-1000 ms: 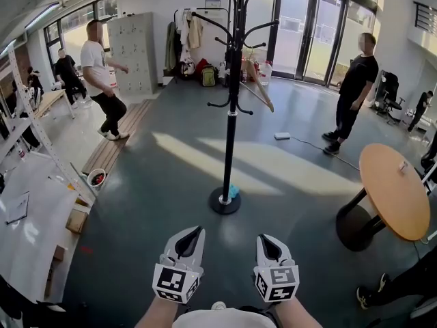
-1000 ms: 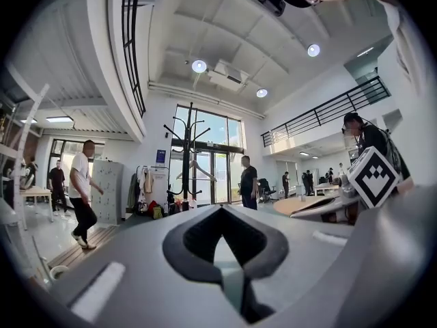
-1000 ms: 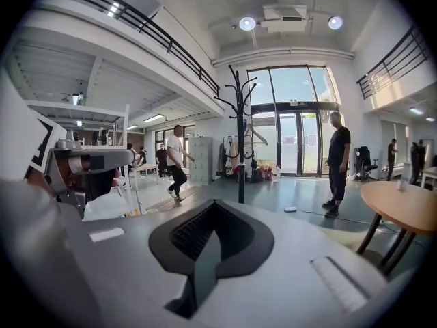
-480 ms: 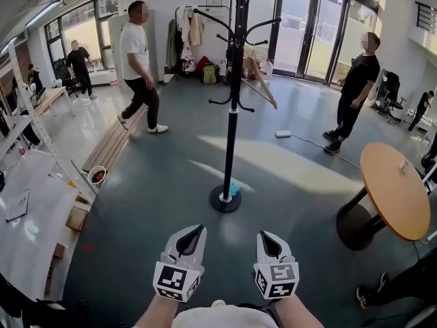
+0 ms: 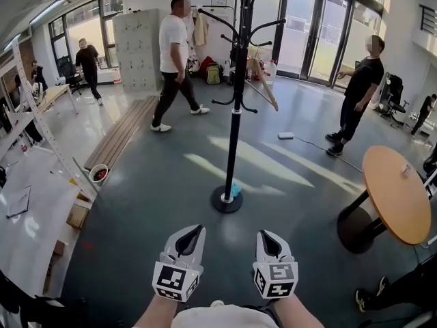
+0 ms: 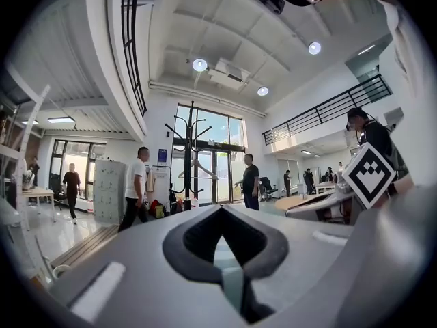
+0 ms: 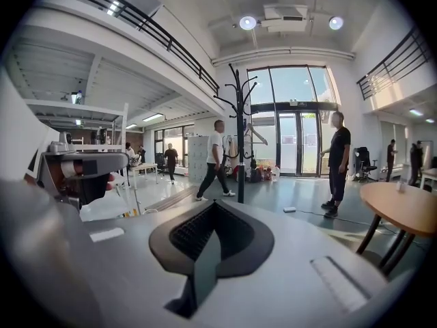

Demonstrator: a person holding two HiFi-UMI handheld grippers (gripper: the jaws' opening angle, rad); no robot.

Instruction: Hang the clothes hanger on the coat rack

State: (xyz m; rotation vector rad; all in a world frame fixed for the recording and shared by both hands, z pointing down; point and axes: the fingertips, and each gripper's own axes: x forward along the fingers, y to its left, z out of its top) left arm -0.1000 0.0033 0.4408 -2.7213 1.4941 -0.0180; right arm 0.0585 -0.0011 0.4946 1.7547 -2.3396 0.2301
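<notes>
The black coat rack [image 5: 233, 121] stands on its round base on the grey floor, straight ahead of me. A wooden clothes hanger [image 5: 261, 91] hangs tilted from a hook on its right side. Both grippers are held low and close to my body, well short of the rack. My left gripper [image 5: 193, 233] is shut with nothing in it, and so is my right gripper [image 5: 265, 238]. The rack [image 6: 189, 157] and the hanger [image 6: 199, 172] show small and far off in the left gripper view, beyond the shut left gripper [image 6: 228, 273]. The right gripper view has the rack [image 7: 240, 142] beyond the shut right gripper [image 7: 203, 262].
A round wooden table [image 5: 397, 195] stands at the right. One person in a white shirt [image 5: 173, 53] walks behind the rack; another in black [image 5: 358, 91] stands at the back right. A white workbench [image 5: 27, 217], a cardboard box [image 5: 76, 217] and a low wooden bench [image 5: 117, 141] line the left.
The person in the white shirt has walked from the far left towards the rack. Both grippers have stayed where they were, shut.
</notes>
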